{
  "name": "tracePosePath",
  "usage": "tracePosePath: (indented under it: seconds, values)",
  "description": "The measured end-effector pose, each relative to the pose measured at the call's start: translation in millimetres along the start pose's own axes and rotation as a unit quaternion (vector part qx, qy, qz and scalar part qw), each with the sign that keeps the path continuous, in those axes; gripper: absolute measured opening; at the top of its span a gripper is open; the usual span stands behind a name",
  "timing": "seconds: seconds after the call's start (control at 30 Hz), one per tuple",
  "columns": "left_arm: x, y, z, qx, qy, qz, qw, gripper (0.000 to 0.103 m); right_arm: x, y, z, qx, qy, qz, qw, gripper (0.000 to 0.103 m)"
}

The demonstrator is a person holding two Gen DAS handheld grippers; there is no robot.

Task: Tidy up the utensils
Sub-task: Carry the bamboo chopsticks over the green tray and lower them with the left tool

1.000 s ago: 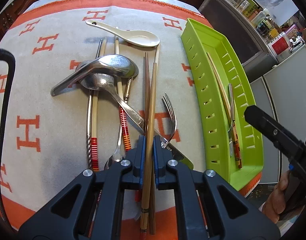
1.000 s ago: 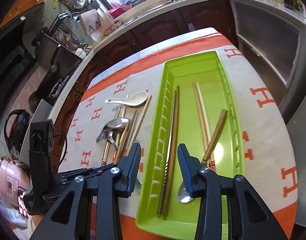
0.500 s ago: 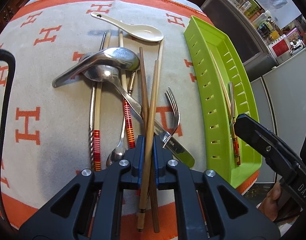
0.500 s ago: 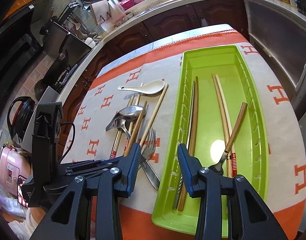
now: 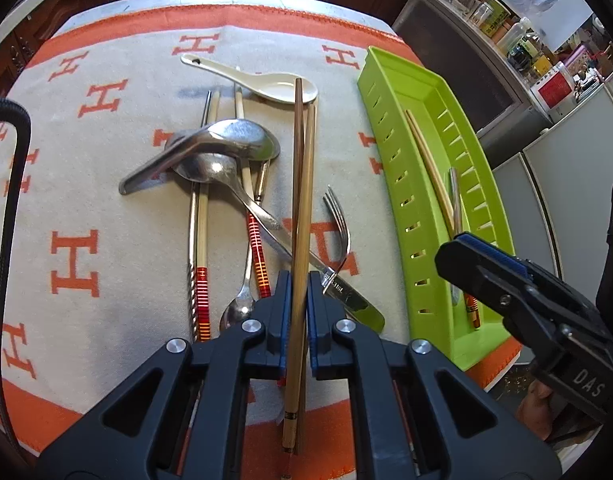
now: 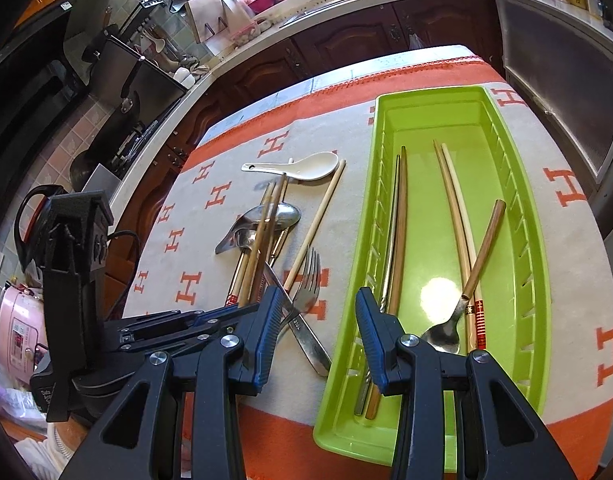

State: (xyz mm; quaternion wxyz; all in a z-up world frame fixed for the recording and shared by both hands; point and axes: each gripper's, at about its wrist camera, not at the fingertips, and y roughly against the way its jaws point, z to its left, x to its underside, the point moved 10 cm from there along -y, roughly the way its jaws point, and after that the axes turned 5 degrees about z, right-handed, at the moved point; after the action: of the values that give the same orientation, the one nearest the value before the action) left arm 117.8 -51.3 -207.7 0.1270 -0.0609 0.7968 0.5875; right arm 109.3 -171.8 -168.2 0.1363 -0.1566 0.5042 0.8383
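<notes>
Cloth in grey with orange H marks covers the table, and on it lies a loose pile of cutlery: a big steel ladle resting over a steel spoon, red-banded chopsticks beneath them, and a white soup spoon at the far end. Just right of the pile, the left claw is clamped on a pair of bamboo chopsticks, which run forward between its blue pads (their far tips reach the white spoon's bowl). A fork lies just beside them, crossing a knife. Further right sits the green tray, holding dark chopsticks, pale chopsticks and a wooden-handled spoon. The right claw hovers with its jaws wide apart and nothing between them, straddling the tray's near left wall.
</notes>
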Motion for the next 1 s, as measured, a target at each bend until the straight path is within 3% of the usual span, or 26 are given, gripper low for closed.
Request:
tracePosePath:
  seconds: [0.4,0.73,1.0]
  values:
    - [-9,42,-44,0.040,-0.038,-0.020,0.9983,0.005,1,20,-14,0.005,-0.016,-0.021,1.000,0.039]
    - [-15,83,-103,0.086,-0.091,-0.036,0.9915,0.004,-1,54,-56,0.014,-0.071,-0.062,0.995,0.039]
    - [-19,112,-138,0.102,-0.121,-0.057,0.9857,0.004,-2,80,-92,0.019,-0.113,-0.094,0.989,0.039]
